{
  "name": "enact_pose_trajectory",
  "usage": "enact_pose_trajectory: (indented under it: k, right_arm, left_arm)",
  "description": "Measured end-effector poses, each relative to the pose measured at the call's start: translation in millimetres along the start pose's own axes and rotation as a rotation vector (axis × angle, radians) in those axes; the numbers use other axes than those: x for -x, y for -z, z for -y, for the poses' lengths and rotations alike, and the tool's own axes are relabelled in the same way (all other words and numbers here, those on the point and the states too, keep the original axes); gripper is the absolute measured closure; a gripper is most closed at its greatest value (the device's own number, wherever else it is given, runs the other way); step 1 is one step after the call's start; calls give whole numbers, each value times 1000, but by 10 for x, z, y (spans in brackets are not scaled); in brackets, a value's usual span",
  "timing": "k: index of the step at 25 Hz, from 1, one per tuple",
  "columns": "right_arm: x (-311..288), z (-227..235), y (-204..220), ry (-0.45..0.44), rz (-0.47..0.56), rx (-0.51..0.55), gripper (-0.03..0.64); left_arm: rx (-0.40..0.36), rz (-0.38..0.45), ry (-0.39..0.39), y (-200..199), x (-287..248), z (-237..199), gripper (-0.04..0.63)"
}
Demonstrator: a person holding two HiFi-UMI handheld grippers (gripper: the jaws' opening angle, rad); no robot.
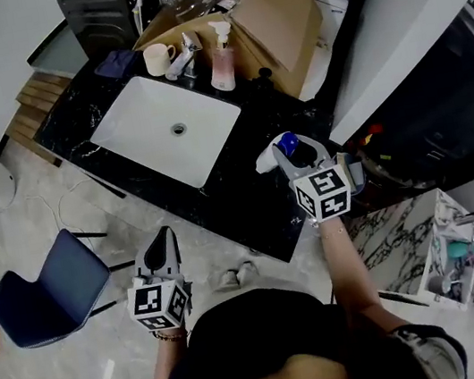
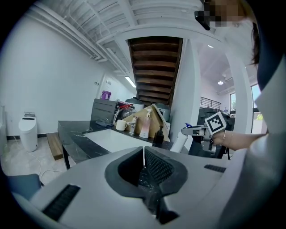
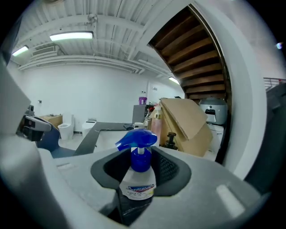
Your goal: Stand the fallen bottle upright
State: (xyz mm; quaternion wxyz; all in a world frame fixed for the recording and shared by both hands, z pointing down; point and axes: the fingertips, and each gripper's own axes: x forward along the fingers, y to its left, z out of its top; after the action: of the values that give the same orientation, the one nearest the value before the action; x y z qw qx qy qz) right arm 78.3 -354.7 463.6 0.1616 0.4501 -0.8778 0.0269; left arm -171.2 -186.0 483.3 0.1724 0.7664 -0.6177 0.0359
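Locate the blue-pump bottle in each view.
Head view: bottle right of centre, in the right gripper.
Left gripper view: right of centre, white body hanging below that gripper.
Right gripper view: dead centre, between the jaws.
Shared landmark: cardboard box.

A black marble counter (image 1: 244,203) with a white sink (image 1: 130,126) stands on pale marbled floor (image 1: 9,235) near a blue chair (image 1: 49,296), below a wooden staircase (image 2: 154,67) and ceiling strip lights (image 3: 71,35).

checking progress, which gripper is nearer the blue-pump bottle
Right. The right gripper is clamped on the blue-pump bottle; the left gripper, shut, hangs apart from it, off the counter.
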Motion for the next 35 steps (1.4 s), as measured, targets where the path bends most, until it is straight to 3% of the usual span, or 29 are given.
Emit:
enact_pose_trajectory:
  k: [18, 23, 35]
  right_arm:
    - [-195, -67, -83, -76, 26, -18, 451]
    - [-140, -78, -67, -52, 23, -9, 400]
    - [320, 57, -40, 30, 63, -19, 397]
  left_arm:
    - [9, -3, -32, 26, 100, -45, 584]
    - [5, -4, -29, 25, 117, -36, 584]
    - [-31, -15, 66, -13, -75, 202, 584]
